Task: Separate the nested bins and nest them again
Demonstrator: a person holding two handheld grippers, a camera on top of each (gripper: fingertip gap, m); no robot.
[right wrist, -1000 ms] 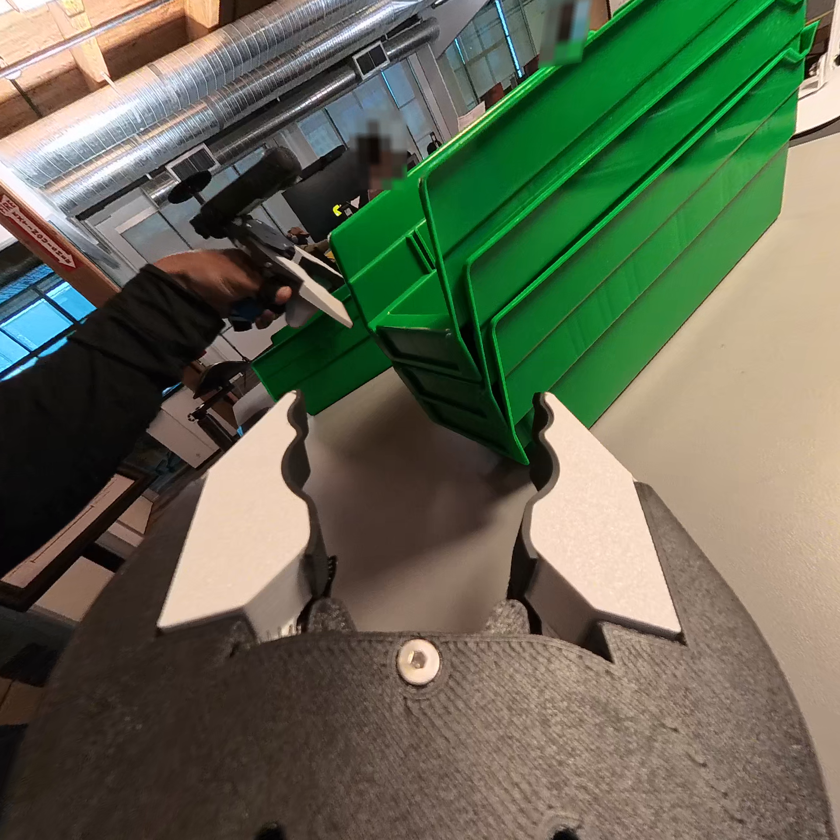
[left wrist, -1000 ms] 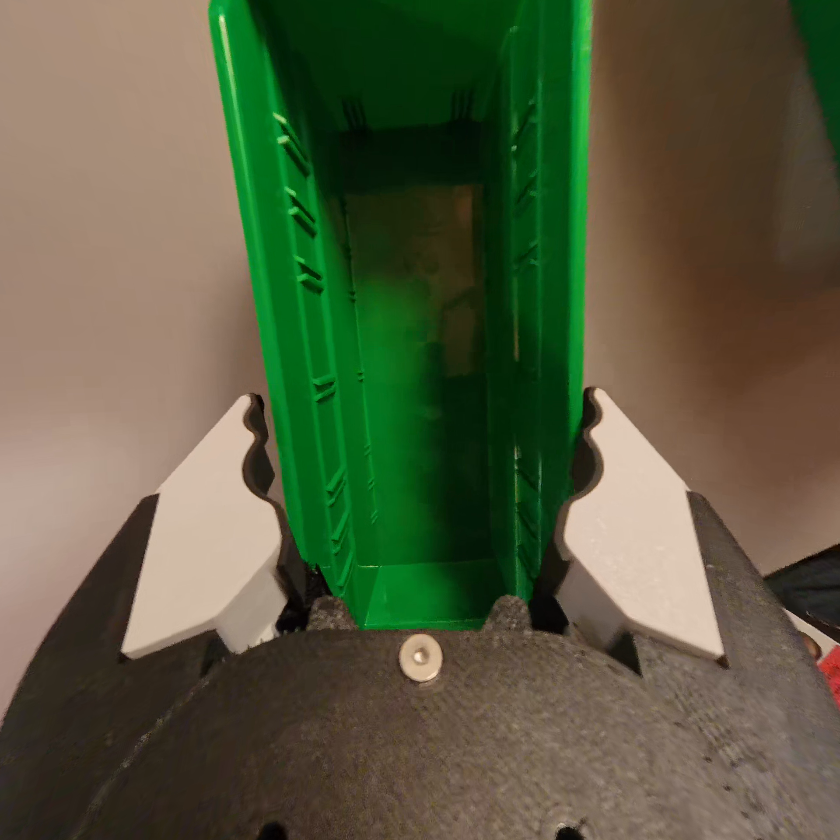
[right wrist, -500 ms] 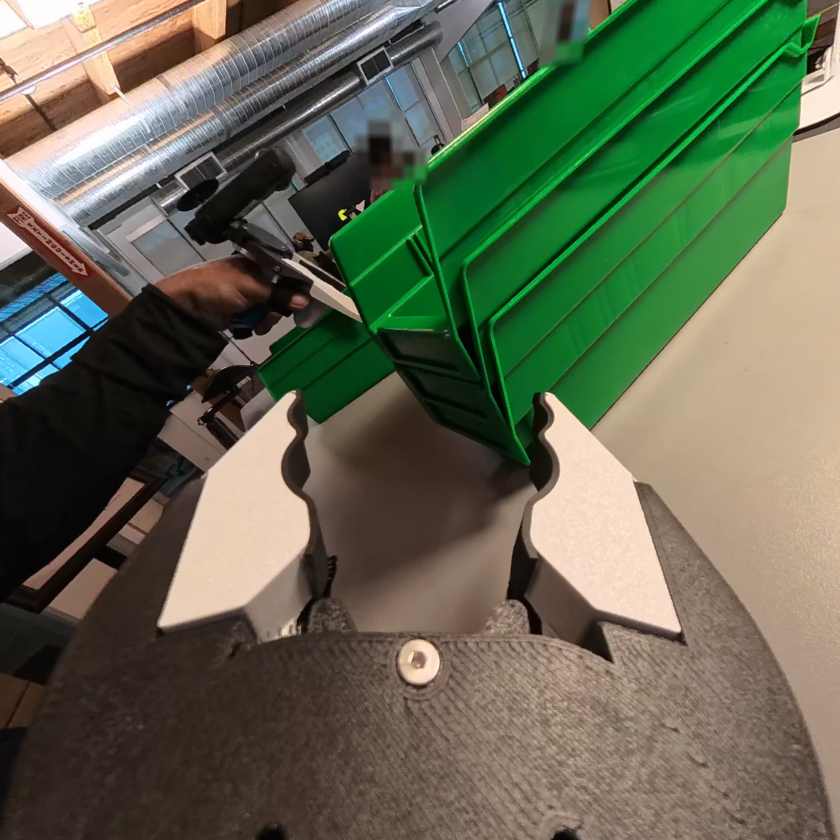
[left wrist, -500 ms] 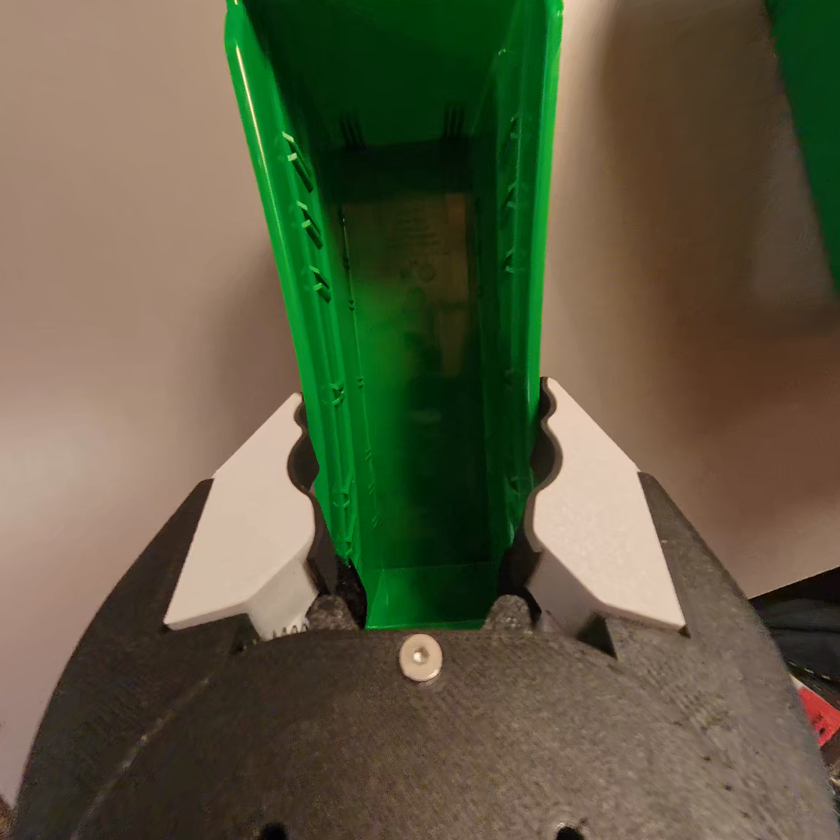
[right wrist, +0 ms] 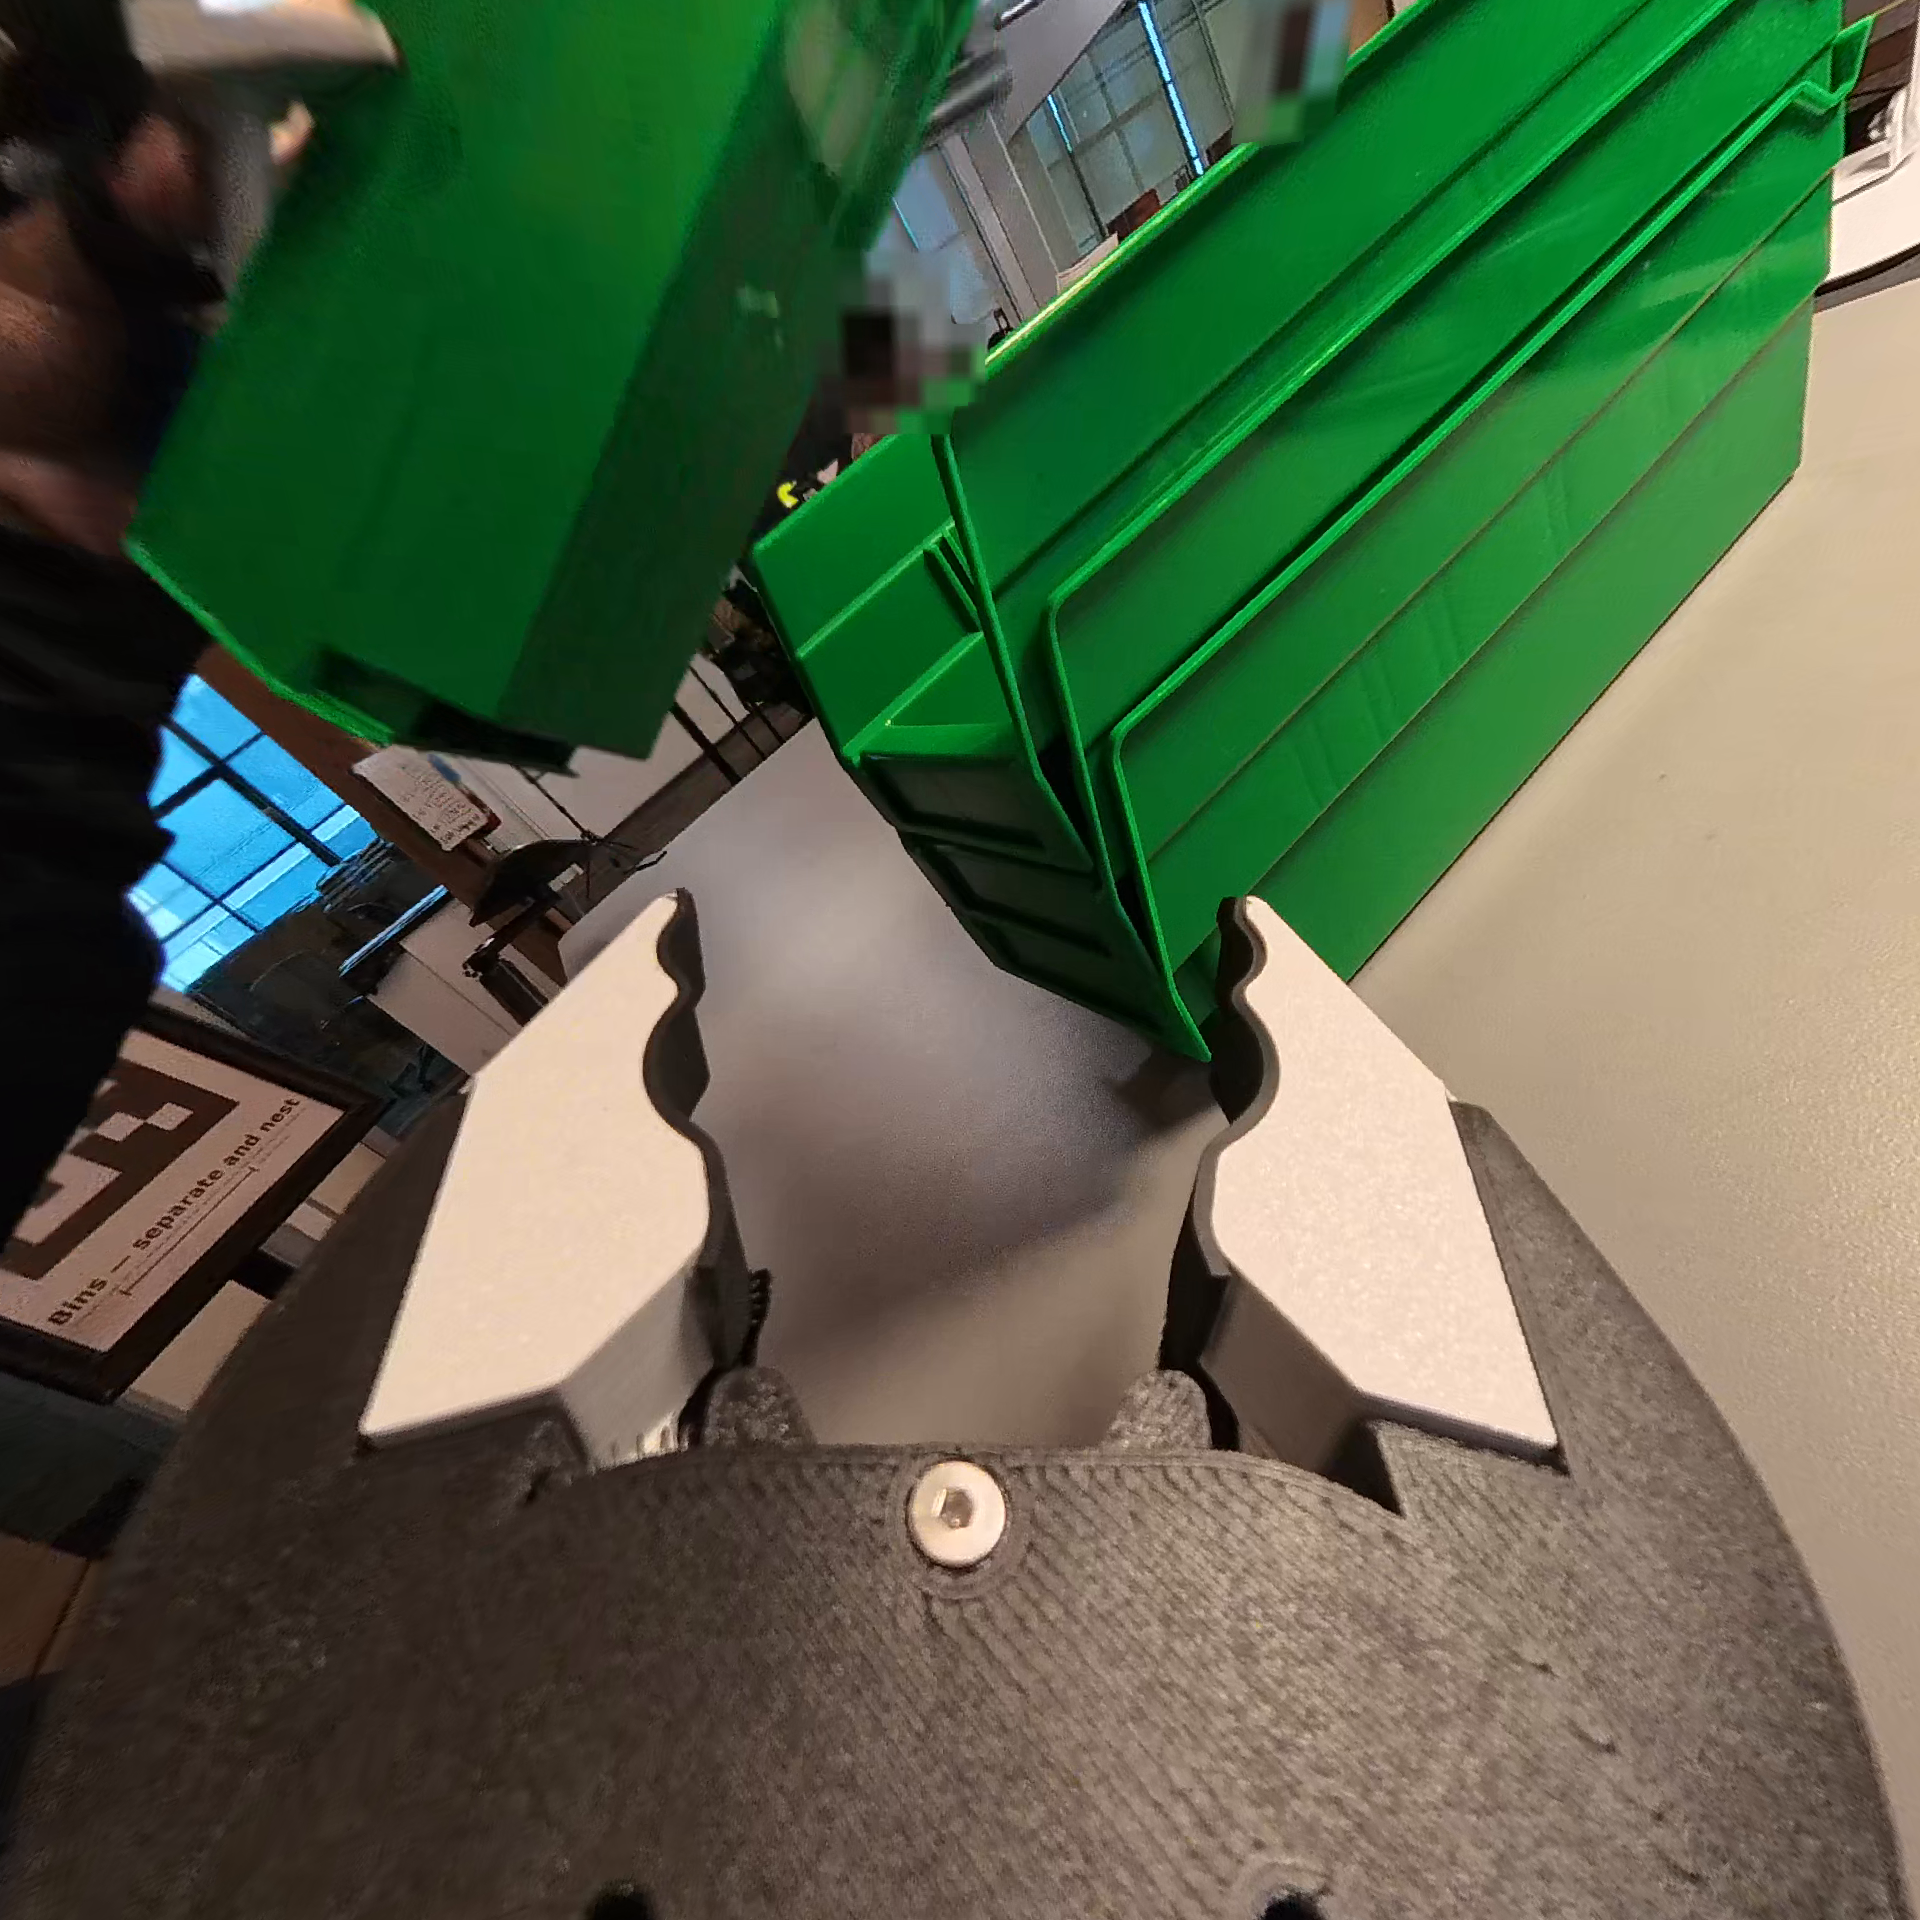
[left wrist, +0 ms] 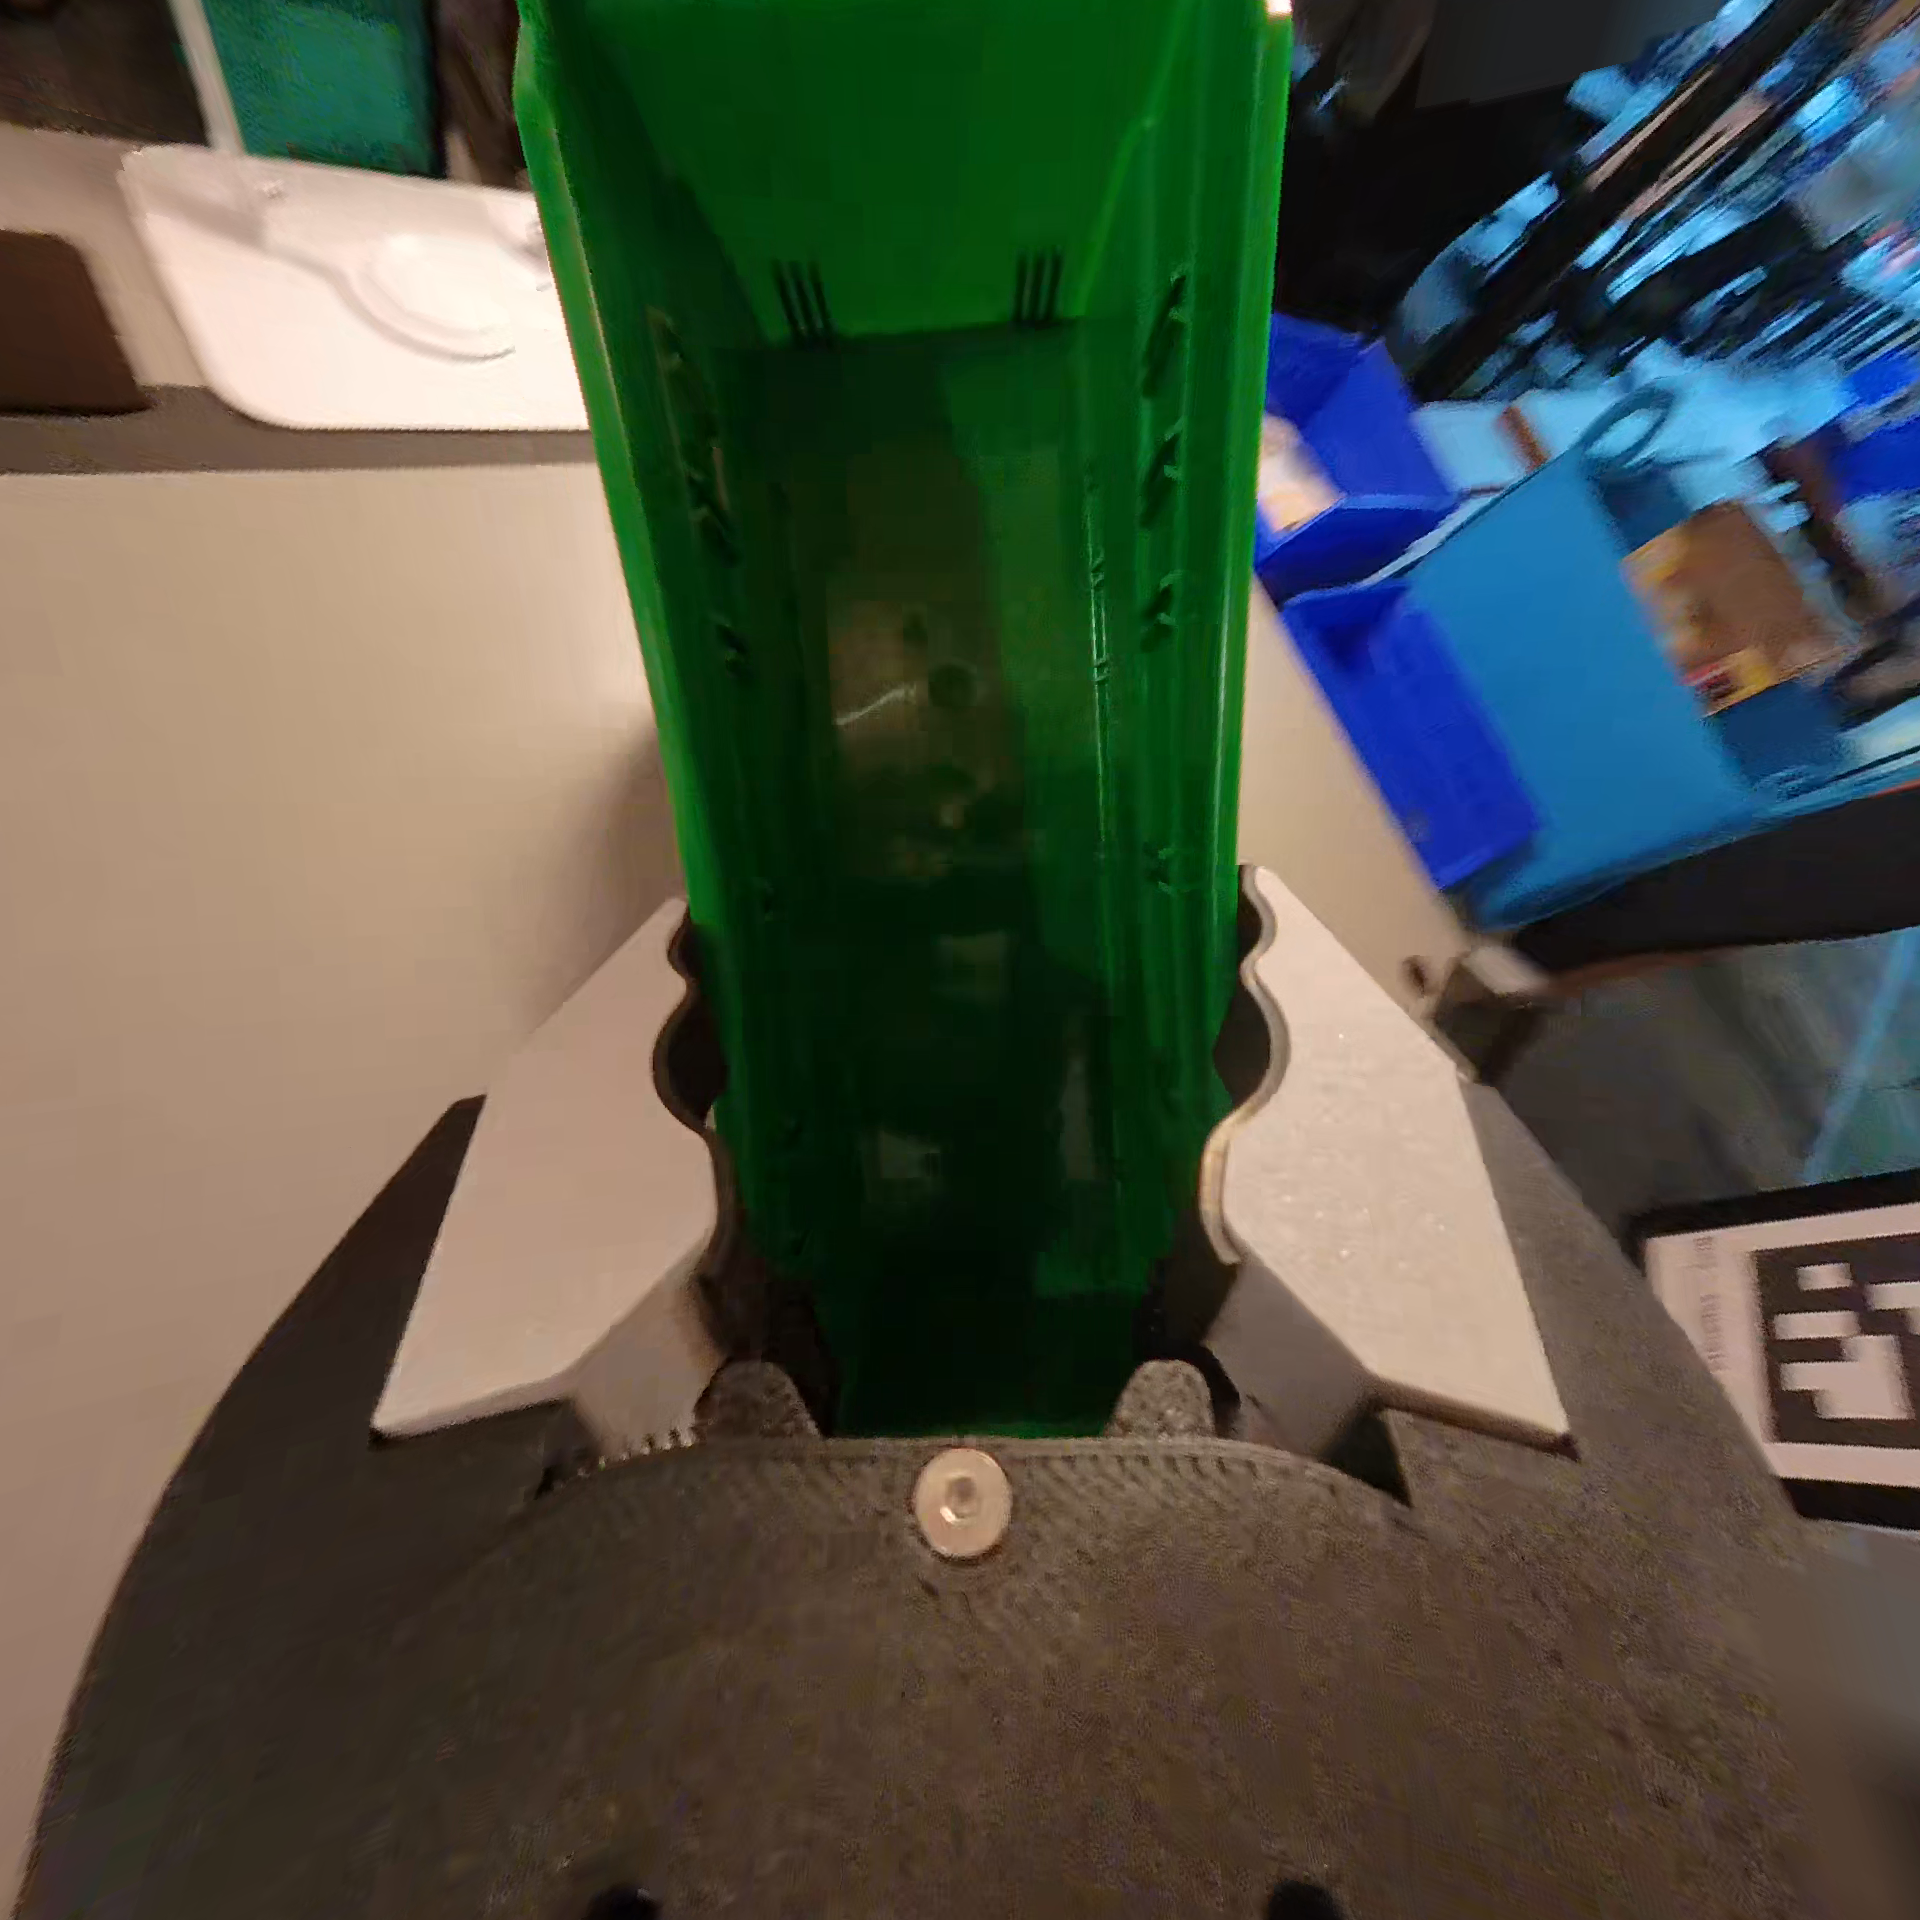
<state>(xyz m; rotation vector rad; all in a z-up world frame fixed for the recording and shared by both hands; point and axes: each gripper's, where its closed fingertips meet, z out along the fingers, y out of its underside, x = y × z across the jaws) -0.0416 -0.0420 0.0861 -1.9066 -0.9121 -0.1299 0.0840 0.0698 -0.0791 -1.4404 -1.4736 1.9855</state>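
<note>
My left gripper (left wrist: 966,997) is shut on a long, narrow green bin (left wrist: 904,416); both pads press on its side walls near one end. The right wrist view shows this bin (right wrist: 468,364) lifted in the air at the upper left, blurred by motion. A stack of nested green bins (right wrist: 1403,571) rests tilted on the grey table (right wrist: 1662,1039). My right gripper (right wrist: 956,997) is open and holds nothing. Its right fingertip (right wrist: 1278,997) sits right beside the stack's lower front corner.
A white tray (left wrist: 343,301) lies at the table's far left in the left wrist view. Blue bins (left wrist: 1455,623) stand beyond the table's right edge. A black-and-white marker card (left wrist: 1787,1340) lies near my left gripper and also shows in the right wrist view (right wrist: 156,1195).
My left pads came together on the single green bin's walls, then lifted it off the table and swung it up. The right gripper and the stack have not moved.
</note>
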